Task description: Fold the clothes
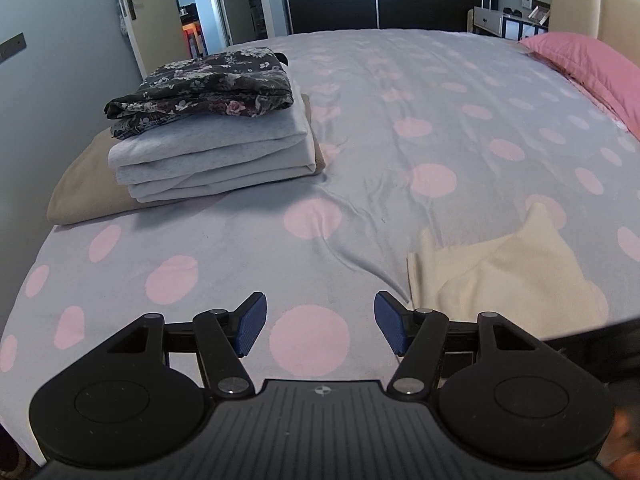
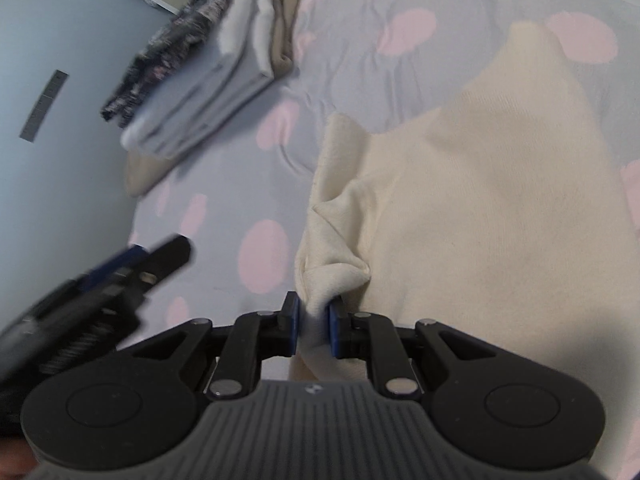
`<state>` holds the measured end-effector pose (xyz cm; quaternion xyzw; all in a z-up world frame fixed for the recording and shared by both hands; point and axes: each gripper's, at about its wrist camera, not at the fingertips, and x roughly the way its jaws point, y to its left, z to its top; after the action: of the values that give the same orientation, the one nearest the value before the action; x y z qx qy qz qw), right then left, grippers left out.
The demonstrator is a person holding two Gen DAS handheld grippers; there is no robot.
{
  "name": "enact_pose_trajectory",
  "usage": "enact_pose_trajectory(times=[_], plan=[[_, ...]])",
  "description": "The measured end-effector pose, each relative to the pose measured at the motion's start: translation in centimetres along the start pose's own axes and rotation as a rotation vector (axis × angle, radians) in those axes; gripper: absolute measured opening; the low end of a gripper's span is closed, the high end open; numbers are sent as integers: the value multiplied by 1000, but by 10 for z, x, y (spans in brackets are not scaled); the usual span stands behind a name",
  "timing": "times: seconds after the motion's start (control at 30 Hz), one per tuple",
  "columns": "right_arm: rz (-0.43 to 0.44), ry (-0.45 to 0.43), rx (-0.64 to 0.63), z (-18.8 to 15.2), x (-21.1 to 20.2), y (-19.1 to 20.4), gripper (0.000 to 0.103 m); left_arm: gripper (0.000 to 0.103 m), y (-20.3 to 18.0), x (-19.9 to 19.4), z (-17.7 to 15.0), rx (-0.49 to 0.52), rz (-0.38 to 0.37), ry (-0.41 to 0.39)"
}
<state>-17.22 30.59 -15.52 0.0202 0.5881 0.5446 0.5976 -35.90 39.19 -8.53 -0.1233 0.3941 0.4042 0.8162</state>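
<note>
Cream garment lay spread and rumpled on the bed, its near edge bunched into a fold, folded stack sat well apart to its left: dark floral piece on top, pale grey-white pieces beneath, beige one lowest

Soft, even indoor light, dim and cool, with no glare. Fisheye distortion bends the bed and darkens frame corners. The right wrist view is motion-blurred, smearing the folded stack and left gripper; a shadow falls lower right.
</note>
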Motion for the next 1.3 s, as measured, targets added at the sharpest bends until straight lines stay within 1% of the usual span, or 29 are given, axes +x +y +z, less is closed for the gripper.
enact_pose_trajectory(times=[0.1, 0.13, 0.17, 0.23, 0.27, 0.4, 0.47, 0.57, 0.7, 0.8, 0.83, 0.97, 1.03, 1.07, 1.13, 1.2, 1.23, 1.3], plan=[[-8, 3, -16, -1, 2, 2, 22, 59, 1, -1, 2, -9, -8, -10], [-10, 4, -22, -1, 2, 2, 25, 59, 1, -1, 2, -11, -13, -12], [-13, 5, -27, -2, 3, 3, 32, 58, 1, -2, 3, -12, -20, -14], [-18, 7, -38, -2, 4, 4, 39, 58, 2, -3, 4, -18, -35, -17], [-20, 6, -45, -3, 4, 5, 39, 58, 2, -4, 4, -25, -46, -19], [-28, -57, -102, -6, -35, 2, 40, 59, 6, -8, 2, -73, -96, -14], [-58, -85, -143, -14, -54, -5, 40, 59, 7, -7, 0, -107, -138, 5], [-114, -122, -196, -29, -81, -19, 40, 59, 6, -2, -10, -139, -202, 62], [-194, -152, -226, -50, -108, -41, 44, 59, -1, 2, -29, -137, -229, 153], [-240, -160, -249, -66, -121, -52, 45, 63, -7, -2, -42, -120, -243, 191], [-252, -160, -262, -73, -124, -54, 46, 63, -8, -4, -47, -121, -249, 204], [-295, -152, -331, -103, -134, -57, 46, 64, -8, -14, -62, -196, -297, 236], [-313, -128, -375, -119, -134, -56, 46, 64, -11, -19, -68, -217, -321, 243], [-319, -113, -397, -127, -133, -55, 47, 64, -12, -21, -70, -219, -319, 249], [-326, -77, -437, -140, -129, -53, 48, 64, -15, -24, -75, -223, -313, 261], [-342, -49, -465, -150, -119, -53, 48, 64, -16, -25, -81, -241, -310, 291], [-350, -38, -479, -154, -114, -53, 48, 64, -16, -25, -84, -253, -320, 307], [-362, -50, -494, -158, -109, -55, 47, 63, -18, -24, -89, -266, -340, 340]])
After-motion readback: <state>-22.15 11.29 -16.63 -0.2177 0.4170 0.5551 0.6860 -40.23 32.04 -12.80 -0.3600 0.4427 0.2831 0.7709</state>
